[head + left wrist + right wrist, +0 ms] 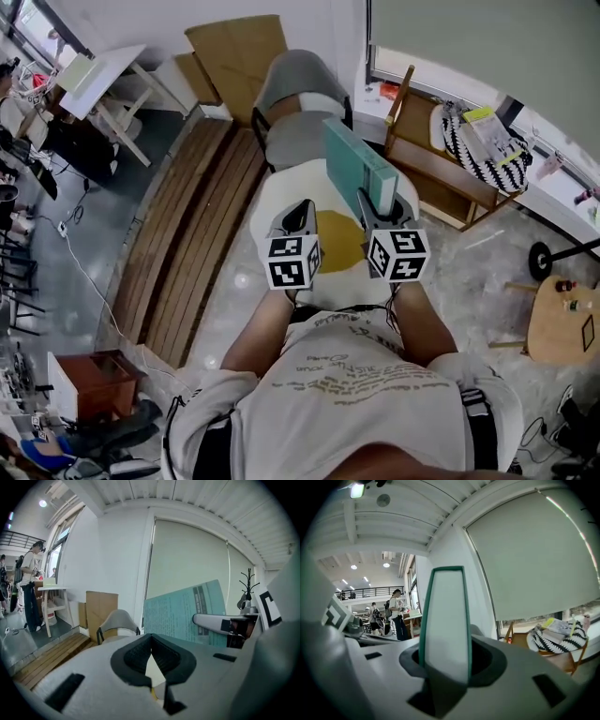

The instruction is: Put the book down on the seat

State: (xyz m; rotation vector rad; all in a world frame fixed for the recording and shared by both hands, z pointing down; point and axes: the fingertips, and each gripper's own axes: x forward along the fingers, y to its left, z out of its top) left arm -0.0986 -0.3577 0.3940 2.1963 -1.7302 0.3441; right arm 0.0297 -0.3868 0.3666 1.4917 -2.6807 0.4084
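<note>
A teal book (359,167) stands on edge in the air, with my right gripper (375,204) shut on its lower end. In the right gripper view the book (445,620) shows edge-on, white pages between teal covers, rising out of the right gripper (445,670). It hangs over the far side of a white round seat (272,202) with a yellow patch. Just beyond stands a grey chair (298,108). My left gripper (300,217) is beside the right one, over the white seat. In its own view the left gripper (151,640) is shut and holds nothing, with the book (185,613) to its right.
A wooden rack (436,173) with a striped cushion stands right of the seats. Wooden planks (197,220) lie on the floor at the left, cardboard (239,52) leans on the back wall. A round wooden table (565,323) is at the far right. People stand by a white table (103,75).
</note>
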